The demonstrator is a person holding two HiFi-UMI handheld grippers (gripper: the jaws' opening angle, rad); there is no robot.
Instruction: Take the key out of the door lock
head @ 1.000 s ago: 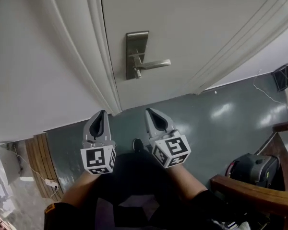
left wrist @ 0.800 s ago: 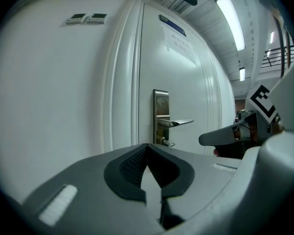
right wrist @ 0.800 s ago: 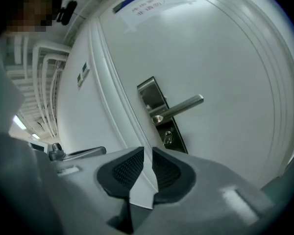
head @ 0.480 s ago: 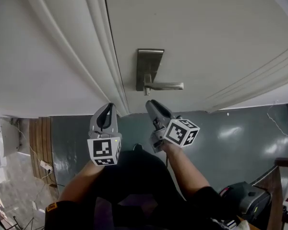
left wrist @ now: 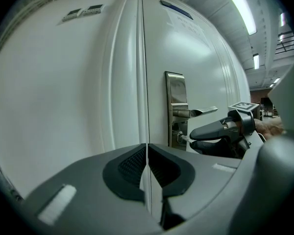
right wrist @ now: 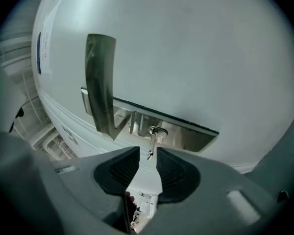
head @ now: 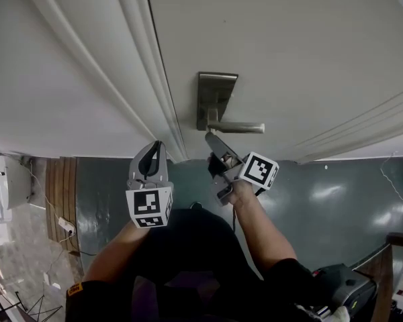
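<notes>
Head view: I am finding key hidden behind right gripper (head: 212, 139). Right gripper view: key (right wrist: 151, 141) sticking out of lock (right wrist: 155, 130), tip reaching between released jaws, just been opening, pads not touching. Left gripper (left wrist: 147, 153) clenched, empty.

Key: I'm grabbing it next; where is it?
Right gripper view, centre: the key sticks from the lock plate, its tip between the right gripper's jaws, which have just been opening.
</notes>
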